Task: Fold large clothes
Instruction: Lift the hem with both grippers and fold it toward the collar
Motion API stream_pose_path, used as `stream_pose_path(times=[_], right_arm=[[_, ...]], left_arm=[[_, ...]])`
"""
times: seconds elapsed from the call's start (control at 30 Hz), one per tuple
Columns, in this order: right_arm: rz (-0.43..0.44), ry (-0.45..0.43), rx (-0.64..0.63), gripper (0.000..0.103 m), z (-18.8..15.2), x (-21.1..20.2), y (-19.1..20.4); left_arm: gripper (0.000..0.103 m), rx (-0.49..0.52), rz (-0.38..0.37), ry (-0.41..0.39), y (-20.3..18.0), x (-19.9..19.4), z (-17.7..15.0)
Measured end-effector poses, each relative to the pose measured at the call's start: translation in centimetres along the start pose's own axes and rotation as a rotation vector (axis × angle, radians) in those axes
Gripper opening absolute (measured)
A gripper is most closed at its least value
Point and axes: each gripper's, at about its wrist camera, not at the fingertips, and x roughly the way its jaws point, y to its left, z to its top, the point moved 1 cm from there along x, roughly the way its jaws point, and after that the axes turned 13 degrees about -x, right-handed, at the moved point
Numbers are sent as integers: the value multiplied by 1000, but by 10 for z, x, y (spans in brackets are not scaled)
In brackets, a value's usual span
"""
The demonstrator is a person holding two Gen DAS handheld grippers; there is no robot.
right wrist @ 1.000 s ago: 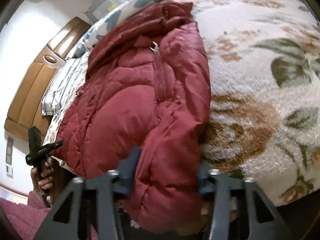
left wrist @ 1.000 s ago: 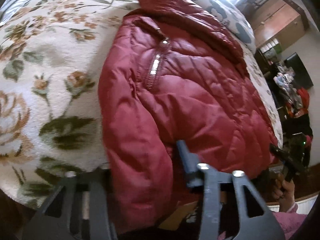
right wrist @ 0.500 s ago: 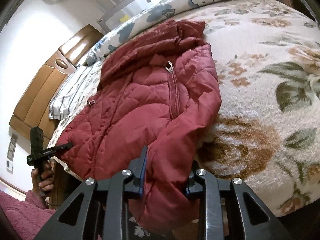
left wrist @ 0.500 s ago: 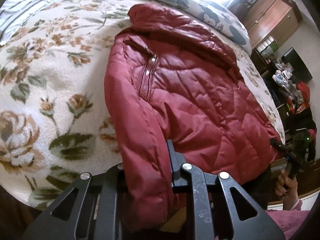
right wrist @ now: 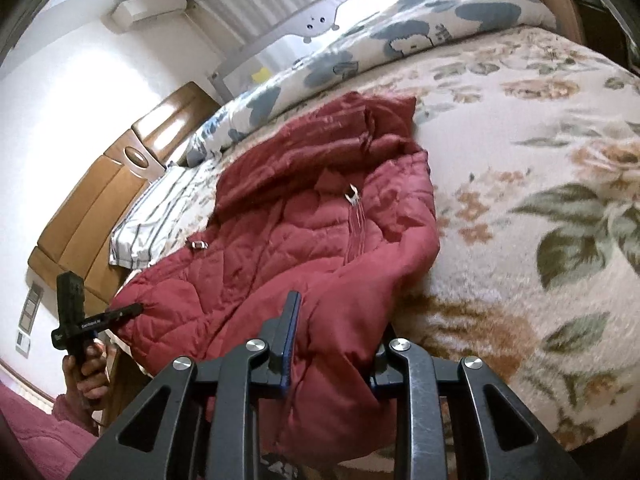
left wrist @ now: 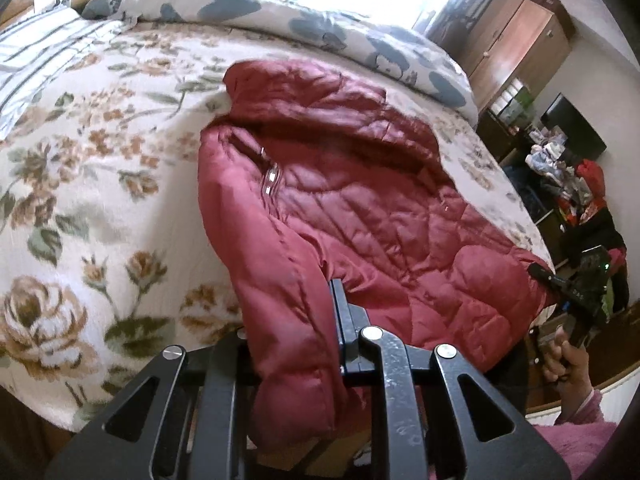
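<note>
A dark red quilted jacket lies zipped on the flowered bed blanket, collar toward the far side. My left gripper is shut on the jacket's near hem, a thick fold of fabric pinched between its fingers. In the right wrist view the same jacket fills the middle, and my right gripper is shut on the hem's other corner. Each wrist view also shows the opposite gripper at the jacket's far corner, held by a hand. The hem hangs lifted off the bed edge.
A rolled blue-and-white duvet lies along the far side of the bed. A striped pillow sits by the wooden headboard. Wardrobes and a cluttered pile stand beyond the bed.
Both grippers have shut on the jacket's near hem and risen with it. More of the bed and room shows in both views.
</note>
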Motion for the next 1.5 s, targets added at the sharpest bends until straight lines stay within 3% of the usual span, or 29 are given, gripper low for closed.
stream_pose_path(times=[0.37, 0.67, 0.97, 1.3, 1.5], right_arm=[[-55, -101, -39, 25, 44, 7, -1], [-111, -161, -103, 25, 102, 25, -3], [-162, -220, -100, 25, 153, 62, -18], [-254, -204, -41, 26, 201, 121, -53], [-284, -165, 26, 26, 223, 161, -82]], left_arm=[[16, -24, -8, -134, -16, -2, 46], [16, -5, 10, -210, -35, 6, 99], [17, 18, 109, -288, -57, 44, 151], [18, -14, 180, -290, -57, 98, 210], [21, -35, 235, -249, -47, 144, 247]])
